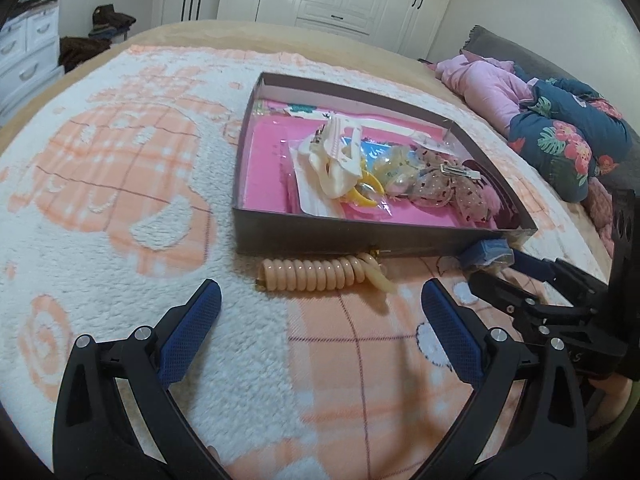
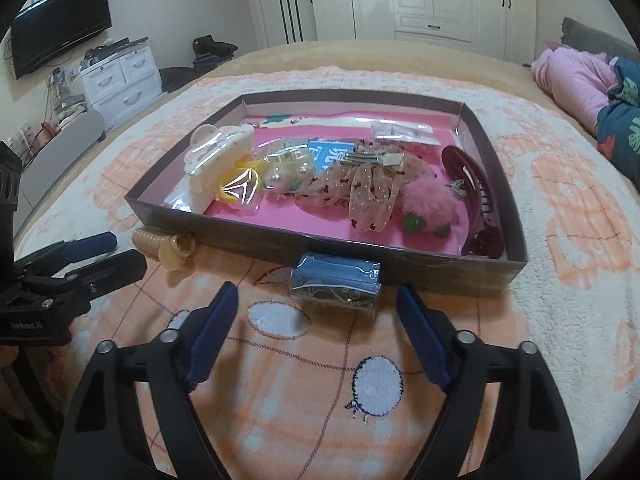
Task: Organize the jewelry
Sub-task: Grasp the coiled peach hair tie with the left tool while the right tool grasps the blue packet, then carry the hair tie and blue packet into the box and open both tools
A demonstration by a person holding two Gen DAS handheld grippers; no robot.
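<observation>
You are at the pick-up step: two pieces lie on the bed's fleece blanket [image 2: 560,208] just outside the shallow dark cardboard tray [image 2: 408,258]. Your right tool [image 2: 316,334] stands spread and empty just short of the blue cellophane-wrapped packet [image 2: 336,280]; ease forward, then pinch. Your left tool [image 1: 320,312], also spread, faces the peach coiled hair tie [image 1: 316,274].

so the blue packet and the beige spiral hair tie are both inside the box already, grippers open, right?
Not quite: the blue packet and beige spiral hair tie lie outside the box, on the blanket against its near wall, as the right wrist view shows. Both grippers are open.
</observation>
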